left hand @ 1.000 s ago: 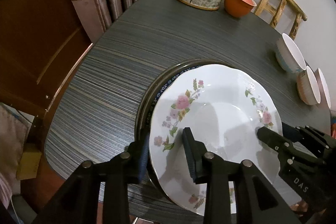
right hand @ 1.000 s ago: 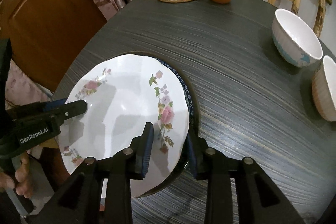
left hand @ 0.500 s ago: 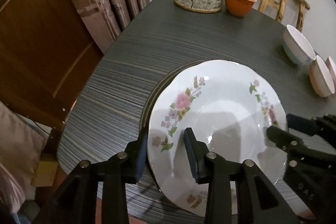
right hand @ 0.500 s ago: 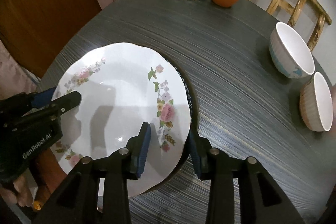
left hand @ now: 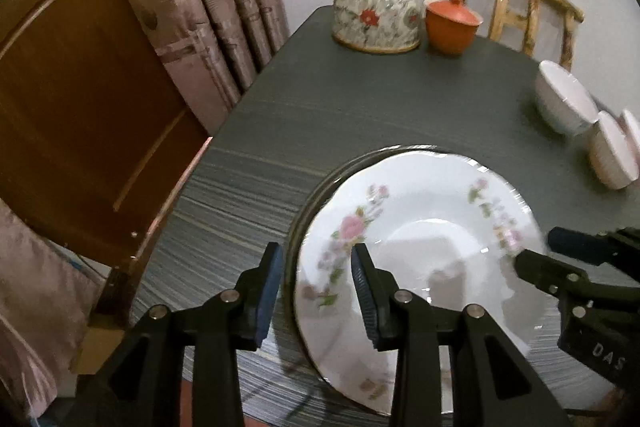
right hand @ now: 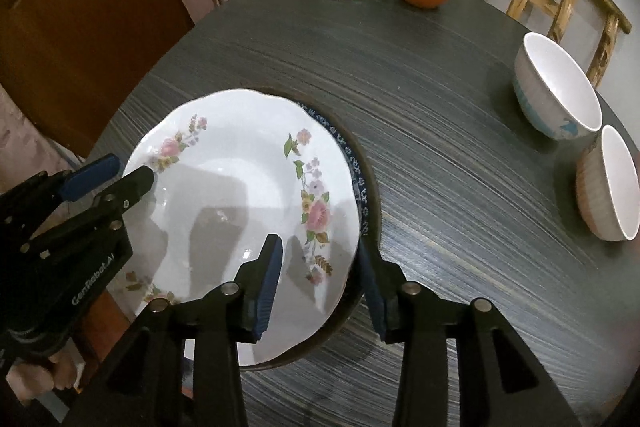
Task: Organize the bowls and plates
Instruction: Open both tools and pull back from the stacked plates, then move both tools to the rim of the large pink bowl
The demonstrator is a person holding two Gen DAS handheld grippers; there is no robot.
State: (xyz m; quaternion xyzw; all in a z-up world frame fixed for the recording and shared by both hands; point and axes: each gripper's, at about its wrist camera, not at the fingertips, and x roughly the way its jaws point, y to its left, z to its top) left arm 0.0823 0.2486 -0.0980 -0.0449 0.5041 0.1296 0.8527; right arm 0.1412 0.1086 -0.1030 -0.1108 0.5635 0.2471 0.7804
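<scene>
Dark striped worktop (right hand: 440, 131): your left gripper (left hand: 316, 287) and right gripper (right hand: 320, 267) both sit spread, released, straddling opposite rims of the floral plate (right hand: 240, 187) stacked on a blue-rimmed plate (right hand: 358, 179).

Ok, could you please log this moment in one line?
left tongs: open, astride flowered plate rim | right tongs: open, likewise | flowered plate: atop blue-rimmed plate
</scene>
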